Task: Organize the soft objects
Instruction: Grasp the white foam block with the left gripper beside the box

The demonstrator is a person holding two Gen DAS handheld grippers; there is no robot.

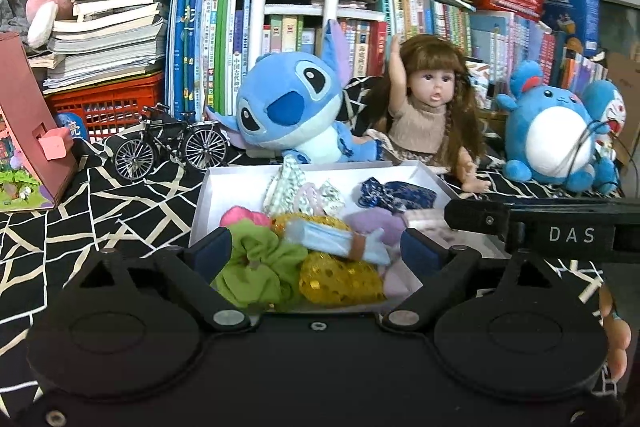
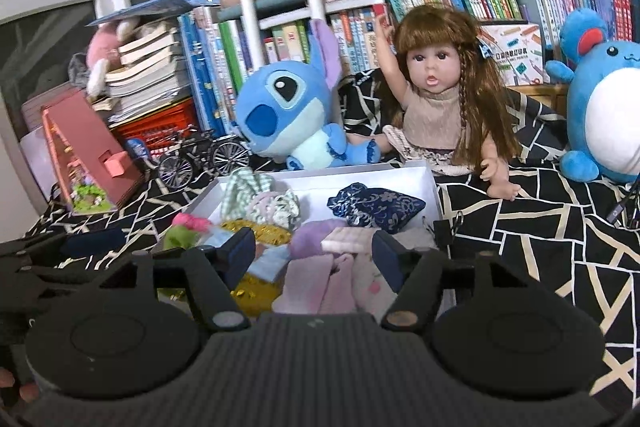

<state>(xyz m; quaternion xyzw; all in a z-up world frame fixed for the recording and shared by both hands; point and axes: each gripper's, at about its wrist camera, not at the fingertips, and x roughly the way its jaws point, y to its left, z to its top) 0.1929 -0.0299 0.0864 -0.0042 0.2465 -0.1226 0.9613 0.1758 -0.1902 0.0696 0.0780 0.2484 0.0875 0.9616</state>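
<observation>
A white open box (image 1: 304, 169) on the patterned cloth holds soft items: a green scrunchie (image 1: 256, 263), a gold sequin pouch (image 1: 340, 279), a rolled blue face mask (image 1: 336, 241), a purple cloth (image 1: 376, 223), a navy patterned pouch (image 1: 396, 193) and a gingham scrunchie (image 1: 284, 187). My left gripper (image 1: 316, 251) hovers open over the box's near end, above the scrunchie and mask, with nothing gripped. My right gripper (image 2: 316, 255) is open beside it, over pale pink socks (image 2: 320, 287) that lie loose in the box. The navy pouch (image 2: 376, 205) lies beyond it.
Behind the box sit a blue alien plush (image 1: 288, 103), a long-haired doll (image 1: 432, 107) and a round blue plush (image 1: 556, 143). A model bicycle (image 1: 172, 147) and a pink dollhouse (image 1: 24, 131) stand at the left. Books and red crates line the back.
</observation>
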